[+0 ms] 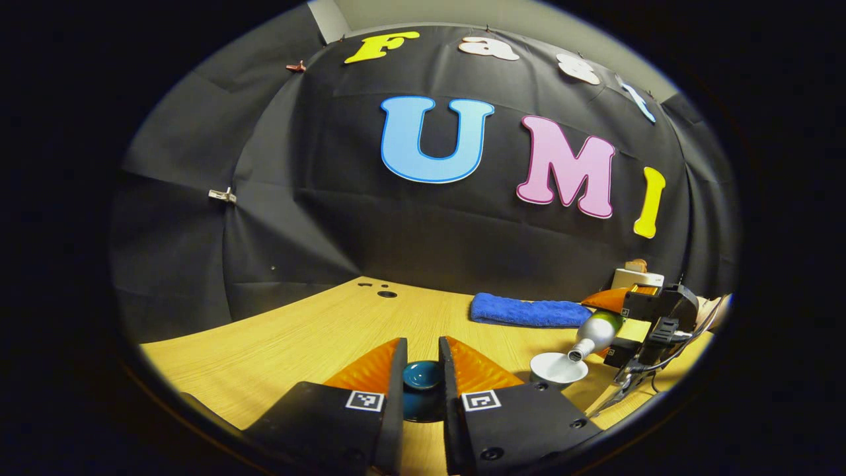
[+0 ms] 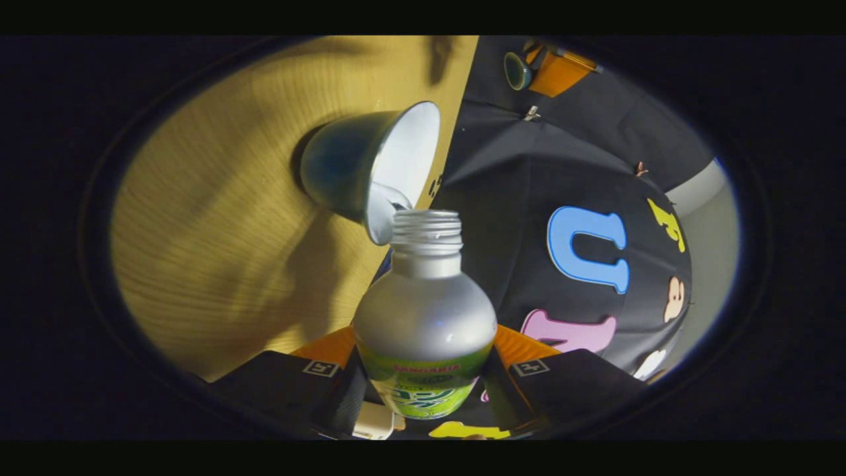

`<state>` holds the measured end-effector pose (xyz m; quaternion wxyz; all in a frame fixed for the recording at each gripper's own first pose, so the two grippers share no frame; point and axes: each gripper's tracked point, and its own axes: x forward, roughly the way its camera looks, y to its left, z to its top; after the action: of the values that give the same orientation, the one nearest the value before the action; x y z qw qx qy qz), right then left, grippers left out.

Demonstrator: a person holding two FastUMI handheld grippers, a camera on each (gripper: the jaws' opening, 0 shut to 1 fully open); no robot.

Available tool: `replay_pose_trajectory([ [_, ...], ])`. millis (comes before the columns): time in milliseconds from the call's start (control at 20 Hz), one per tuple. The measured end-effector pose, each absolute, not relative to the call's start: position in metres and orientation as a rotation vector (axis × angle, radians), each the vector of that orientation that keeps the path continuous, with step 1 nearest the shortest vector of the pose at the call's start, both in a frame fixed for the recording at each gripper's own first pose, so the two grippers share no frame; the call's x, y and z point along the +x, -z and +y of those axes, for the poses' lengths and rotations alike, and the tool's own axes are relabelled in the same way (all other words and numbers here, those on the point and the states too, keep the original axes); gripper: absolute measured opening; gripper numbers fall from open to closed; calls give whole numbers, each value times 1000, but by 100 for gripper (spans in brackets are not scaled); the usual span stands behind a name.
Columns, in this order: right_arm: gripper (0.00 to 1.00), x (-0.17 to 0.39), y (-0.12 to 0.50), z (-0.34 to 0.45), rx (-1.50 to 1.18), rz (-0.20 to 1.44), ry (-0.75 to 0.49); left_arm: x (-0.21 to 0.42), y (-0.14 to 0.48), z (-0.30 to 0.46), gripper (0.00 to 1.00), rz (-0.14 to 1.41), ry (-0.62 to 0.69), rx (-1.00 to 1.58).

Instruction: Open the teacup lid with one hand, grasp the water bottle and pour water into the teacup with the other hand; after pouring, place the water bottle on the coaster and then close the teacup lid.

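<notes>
Right gripper (image 2: pixel 423 370) clamps water bottle (image 2: pixel 425 317), mouth over teacup (image 2: pixel 370 165).

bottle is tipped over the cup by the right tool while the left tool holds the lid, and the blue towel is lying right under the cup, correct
Not quite. The blue towel lies farther back on the table, apart from the cup, which stands on bare wood, as the left gripper view shows. The rest holds: the right tool tips the bottle over the cup, and the left tool holds the lid.

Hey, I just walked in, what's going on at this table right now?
A person is pouring water. The right hand-held gripper is shut on a bottle, tipped so its open neck points into the white inside of a teacup on the wooden table. The left hand-held gripper holds the cup's dark lid between its fingers, off to the side. A blue towel lies behind.
</notes>
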<state>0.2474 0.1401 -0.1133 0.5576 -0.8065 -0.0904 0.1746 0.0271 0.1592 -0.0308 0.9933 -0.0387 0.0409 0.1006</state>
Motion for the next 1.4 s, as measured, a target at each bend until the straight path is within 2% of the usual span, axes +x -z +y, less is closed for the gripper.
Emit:
replay_pose_trajectory([
  [900, 78, 252, 66, 163, -2030, -380, -397, 27, 30, 156, 29, 77, -179, -118],
  [1400, 79, 254, 54, 164, -2098, -415, -394, 26, 27, 156, 29, 70, -175, -125],
])
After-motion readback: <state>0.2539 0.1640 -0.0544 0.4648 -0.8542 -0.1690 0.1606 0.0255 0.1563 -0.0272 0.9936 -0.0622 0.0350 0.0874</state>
